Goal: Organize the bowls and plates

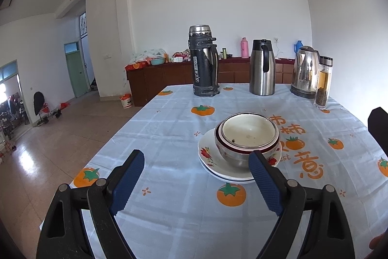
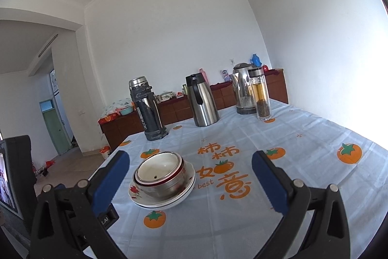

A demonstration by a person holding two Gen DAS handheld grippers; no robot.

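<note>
A stack of bowls (image 1: pixel 247 140) (image 2: pixel 161 177), steel outside and white inside, sits nested on a small pile of white plates (image 1: pixel 208 157) (image 2: pixel 167 202) with red flower prints. The stack stands on the tablecloth near the front of the table. My left gripper (image 1: pixel 196 163) is open, its blue pads apart, with the stack just ahead of its right finger (image 1: pixel 264 181). My right gripper (image 2: pixel 189 165) is open too; the stack lies just inside its left finger (image 2: pixel 109 183), untouched. Neither holds anything.
At the table's far end stand a black-and-steel flask (image 1: pixel 203 62), a steel jug (image 1: pixel 262 67), an electric kettle (image 1: pixel 304 72) and a glass tea bottle (image 1: pixel 322 83). The table's left edge (image 1: pixel 116 135) drops to the tiled floor. A wooden sideboard (image 1: pixel 169 79) lines the back wall.
</note>
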